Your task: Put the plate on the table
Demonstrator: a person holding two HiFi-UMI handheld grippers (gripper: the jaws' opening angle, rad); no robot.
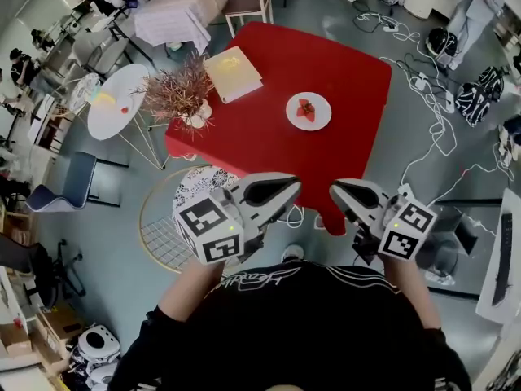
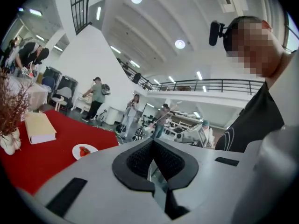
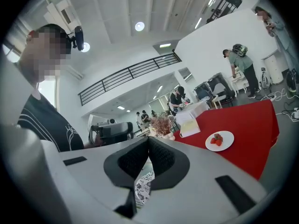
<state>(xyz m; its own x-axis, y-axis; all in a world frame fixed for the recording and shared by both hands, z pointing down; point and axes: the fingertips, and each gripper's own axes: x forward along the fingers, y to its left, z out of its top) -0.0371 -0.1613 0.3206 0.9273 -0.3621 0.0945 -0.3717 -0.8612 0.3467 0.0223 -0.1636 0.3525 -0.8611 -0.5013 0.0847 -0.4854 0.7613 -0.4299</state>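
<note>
A white plate (image 1: pixel 308 111) with strawberries on it rests on the red table (image 1: pixel 269 129); it also shows in the left gripper view (image 2: pixel 84 150) and the right gripper view (image 3: pixel 219 140). Both grippers hang close to my chest, short of the table's near edge and well back from the plate. My left gripper (image 1: pixel 293 185) (image 2: pixel 153 142) is shut, its pads together with nothing between them. My right gripper (image 1: pixel 334 191) (image 3: pixel 148 139) is shut and empty too. A black-and-white patterned plate (image 1: pixel 198 185) (image 3: pixel 141 186) lies on a round wire stand (image 1: pixel 163 235) below my left gripper.
On the red table lie a cream book (image 1: pixel 233 73) and a vase of dried reddish twigs (image 1: pixel 182 96). A small white round table (image 1: pixel 118 100) and a dark chair (image 1: pixel 69 182) stand to the left. Cables (image 1: pixel 423 96) trail on the floor at right. People stand in the background.
</note>
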